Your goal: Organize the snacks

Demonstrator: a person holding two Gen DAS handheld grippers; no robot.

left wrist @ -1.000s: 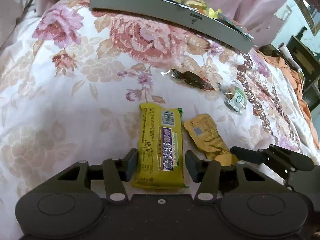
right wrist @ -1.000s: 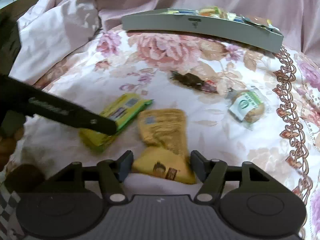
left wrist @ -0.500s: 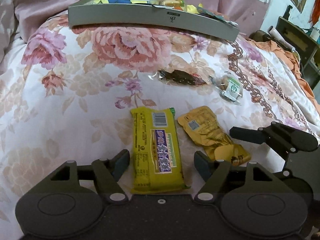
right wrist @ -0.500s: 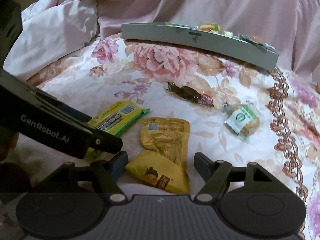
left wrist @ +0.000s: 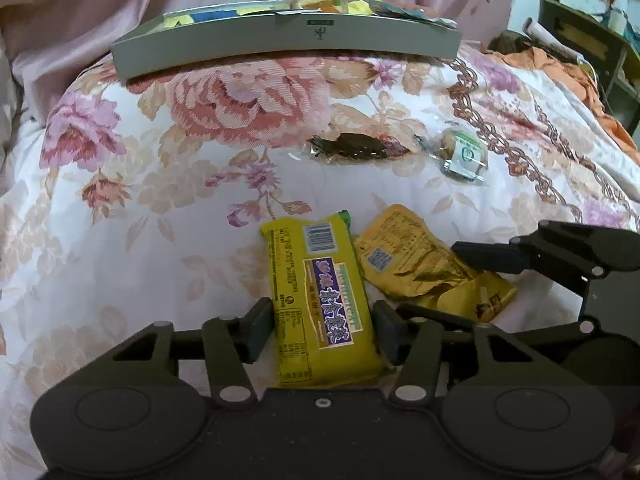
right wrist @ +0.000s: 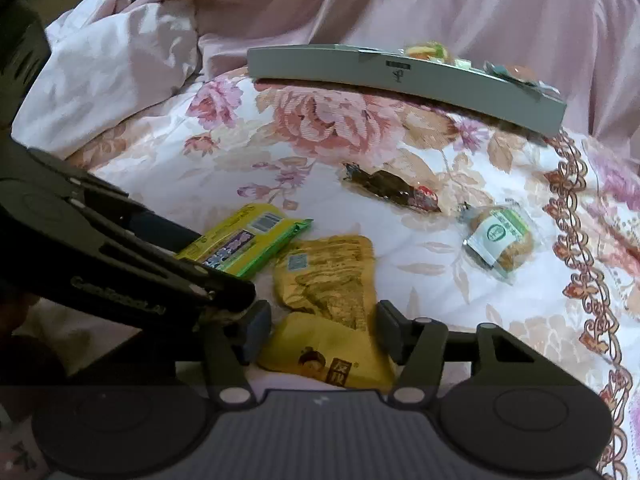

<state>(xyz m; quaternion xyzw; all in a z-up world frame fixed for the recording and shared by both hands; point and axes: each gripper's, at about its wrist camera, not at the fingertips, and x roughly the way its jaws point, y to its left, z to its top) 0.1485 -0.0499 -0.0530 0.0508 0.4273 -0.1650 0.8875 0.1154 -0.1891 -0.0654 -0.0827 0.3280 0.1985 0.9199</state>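
Note:
A yellow biscuit pack lies lengthwise on the flowered bedspread between the pads of my left gripper. Its jaws are closing and the pads touch both long sides of the pack. Just right of it lies a crumpled golden pouch, with my right gripper closing on its near folded end, pads against both edges. The two grippers sit side by side, and the left gripper's fingers cross the right wrist view. A grey snack tray holding several packets stands at the back.
A dark wrapped snack and a round pastry with a green label in a clear wrapper lie between the pouch and the tray. Pink bedding is bunched behind and to the left. Orange cloth and dark furniture stand at the far right.
Both grippers' jaws opened wider half a second ago and have now closed in onto the yellow pack and the golden pouch. The left view has rolled, so the tray sits more level.

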